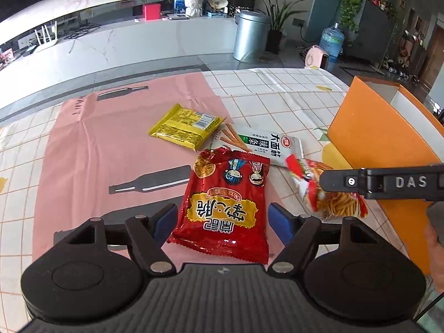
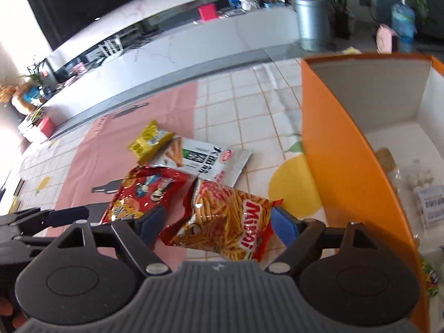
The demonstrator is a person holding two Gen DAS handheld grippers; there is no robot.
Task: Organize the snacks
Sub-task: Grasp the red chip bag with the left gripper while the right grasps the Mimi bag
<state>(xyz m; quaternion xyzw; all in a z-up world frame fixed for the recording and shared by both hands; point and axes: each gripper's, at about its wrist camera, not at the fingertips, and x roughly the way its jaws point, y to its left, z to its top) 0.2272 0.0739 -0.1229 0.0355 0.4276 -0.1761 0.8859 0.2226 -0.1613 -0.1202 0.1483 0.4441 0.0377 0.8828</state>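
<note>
Checked cloth and a pink mat cover the tabletop point(image 1: 277, 94), where the left hand-held gripper point(image 1: 222, 222) straddles a red snack bag point(image 1: 226, 202), fingers apart. At 3 o'clock the right hand-held gripper point(image 2: 216, 222), fingers apart, flanks the Mimi stick bag point(image 2: 224, 227), its lower edge hidden; whether it grips is unclear. Blurred packets lie in the orange box point(image 2: 341, 166).

Orange box point(image 1: 371, 136): you lose its right side past the left wrist view's edge.
Box contents point(image 2: 424, 191): blurred in your right wrist view, labels unreadable.
White-green packet point(image 1: 266, 144), beside the box: partly hidden under the red bag point(image 1: 227, 197).
Mimi stick bag point(image 1: 327, 194): partly behind your right gripper's finger point(image 1: 388, 183).
</note>
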